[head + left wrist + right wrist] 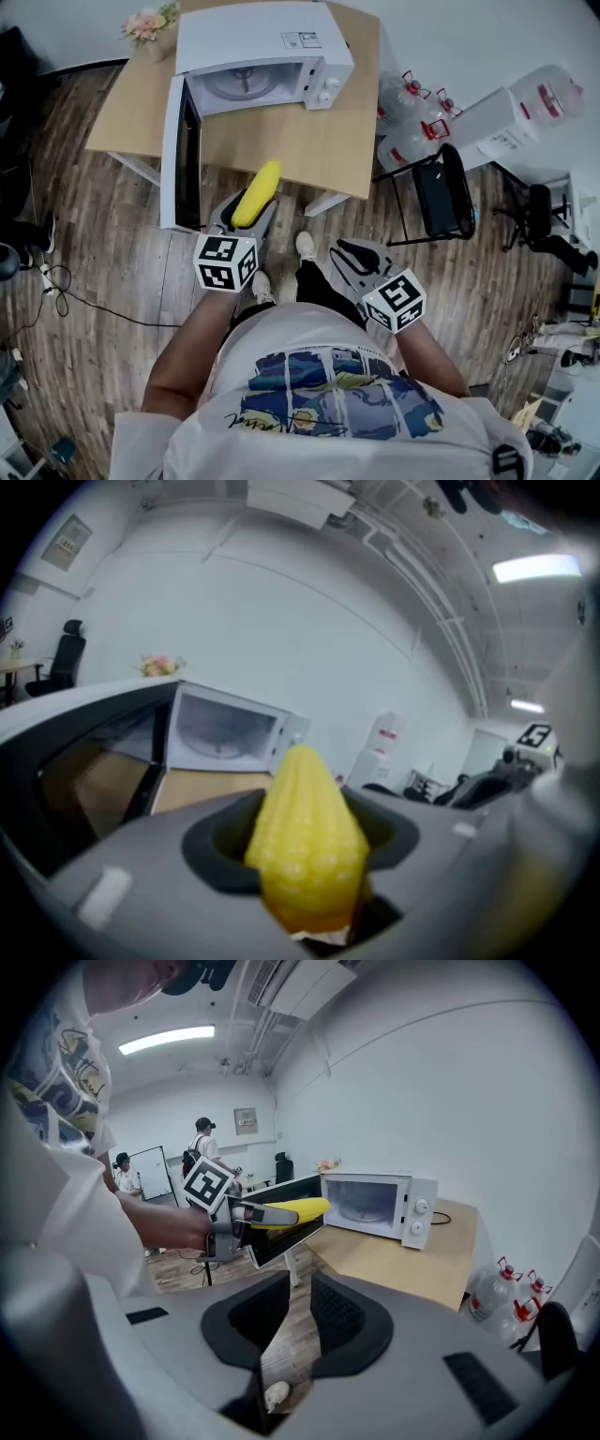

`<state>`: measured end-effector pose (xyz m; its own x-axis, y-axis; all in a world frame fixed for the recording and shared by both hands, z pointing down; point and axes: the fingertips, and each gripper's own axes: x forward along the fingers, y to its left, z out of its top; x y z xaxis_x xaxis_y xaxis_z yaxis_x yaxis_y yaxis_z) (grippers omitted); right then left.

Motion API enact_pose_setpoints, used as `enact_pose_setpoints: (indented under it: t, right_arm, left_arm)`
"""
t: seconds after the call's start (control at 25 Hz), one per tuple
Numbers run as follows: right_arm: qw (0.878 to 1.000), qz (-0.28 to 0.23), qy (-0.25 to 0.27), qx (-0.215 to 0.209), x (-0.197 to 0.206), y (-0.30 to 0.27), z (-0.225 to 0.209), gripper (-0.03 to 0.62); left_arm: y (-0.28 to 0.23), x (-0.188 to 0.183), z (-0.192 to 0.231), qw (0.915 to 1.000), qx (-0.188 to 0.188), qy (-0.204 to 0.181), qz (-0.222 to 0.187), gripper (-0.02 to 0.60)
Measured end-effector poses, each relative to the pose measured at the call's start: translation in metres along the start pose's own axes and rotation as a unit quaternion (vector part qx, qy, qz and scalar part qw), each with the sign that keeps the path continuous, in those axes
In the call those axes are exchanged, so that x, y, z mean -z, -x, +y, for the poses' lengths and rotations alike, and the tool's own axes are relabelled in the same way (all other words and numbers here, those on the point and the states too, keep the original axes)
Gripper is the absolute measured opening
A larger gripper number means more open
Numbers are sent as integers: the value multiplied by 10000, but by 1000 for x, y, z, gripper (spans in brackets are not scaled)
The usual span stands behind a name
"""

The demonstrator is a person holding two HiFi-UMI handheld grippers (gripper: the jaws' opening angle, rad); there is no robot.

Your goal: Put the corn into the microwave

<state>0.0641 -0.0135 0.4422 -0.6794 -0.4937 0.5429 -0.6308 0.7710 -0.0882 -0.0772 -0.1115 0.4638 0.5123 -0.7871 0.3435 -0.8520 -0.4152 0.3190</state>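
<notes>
Corn sits clamped between the left fingers, tip forward; it could clip the microwave door and slip. Right fingers narrowly apart, empty.

Office workroom indicated: swivel chair seen at 3 o'clock, water jugs stood at 2 o'clock, table with microwave placed at 12 o'clock, strip light overhead.
</notes>
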Motion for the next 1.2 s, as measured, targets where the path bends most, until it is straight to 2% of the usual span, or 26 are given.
enact_pose_setpoints:
  t: [0.16, 0.36, 0.64, 0.88, 1.2]
  right_arm:
    - [9999, 18, 36, -118, -8, -18, -22, 63]
    - [9992, 43, 106, -386, -22, -45, -67, 60]
    - [9962, -43, 471, -728, -64, -73, -141, 58]
    - [9961, 134, 354, -792, -59, -79, -197, 58]
    - [9966, 347, 202, -723, -49, -76, -259, 58]
  left_arm:
    - [-28, -7, 22, 9998, -200, 27, 46, 255]
    - [-74, -19, 53, 9979, -619, -85, 141, 254]
    - [-137, -34, 106, 9916, -1203, -166, 434, 254]
    - [-194, -40, 149, 9852, -1550, -312, 665, 255]
    - [-266, -50, 188, 9785, -1747, -623, 902, 255]
